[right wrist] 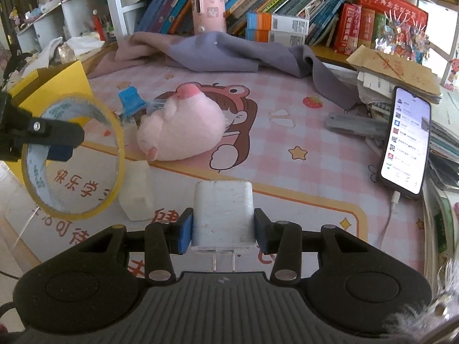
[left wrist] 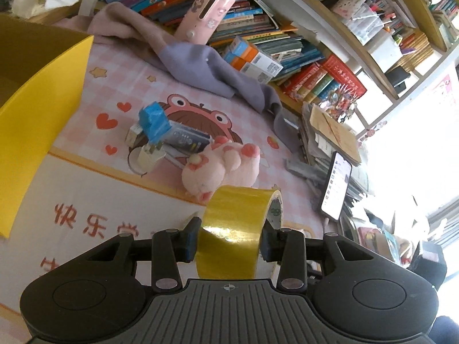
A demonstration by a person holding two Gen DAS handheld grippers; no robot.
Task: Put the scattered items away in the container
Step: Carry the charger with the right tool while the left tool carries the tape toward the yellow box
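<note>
Left wrist view: the left gripper (left wrist: pixel 229 239) is clamped on a roll of yellow tape (left wrist: pixel 235 229), its blue pads (left wrist: pixel 191 239) pressing on the roll's two flat sides, the roll held above the desk mat (left wrist: pixel 86 172). The yellow container (left wrist: pixel 37 109), an open box, stands at the left of this view, well apart from the roll. Beyond the roll lie a pink plush toy (left wrist: pixel 221 169), a blue-wrapped item (left wrist: pixel 153 121) and a white plug (left wrist: pixel 149 154), all on the mat's cartoon print. A grey cloth (left wrist: pixel 206 71) is draped toward the row of books (left wrist: pixel 258 28), and a lit phone (left wrist: pixel 337 185) leans at the right.

Right wrist view: the right gripper (right wrist: pixel 223 230) is clamped on a white charger block (right wrist: pixel 223 215), prongs toward the camera, raised clear of the mat (right wrist: pixel 301 172). At the left, the other gripper (right wrist: pixel 43 140) holds the tape roll (right wrist: pixel 74 154) with its open core facing the camera; a corner of the yellow container (right wrist: pixel 57 86) shows behind it. A second white block (right wrist: pixel 136 195) lies on the mat beside the roll, in front of the plush toy (right wrist: pixel 183 126). The phone (right wrist: pixel 406 140) leans on a stack of papers at the right.
</note>
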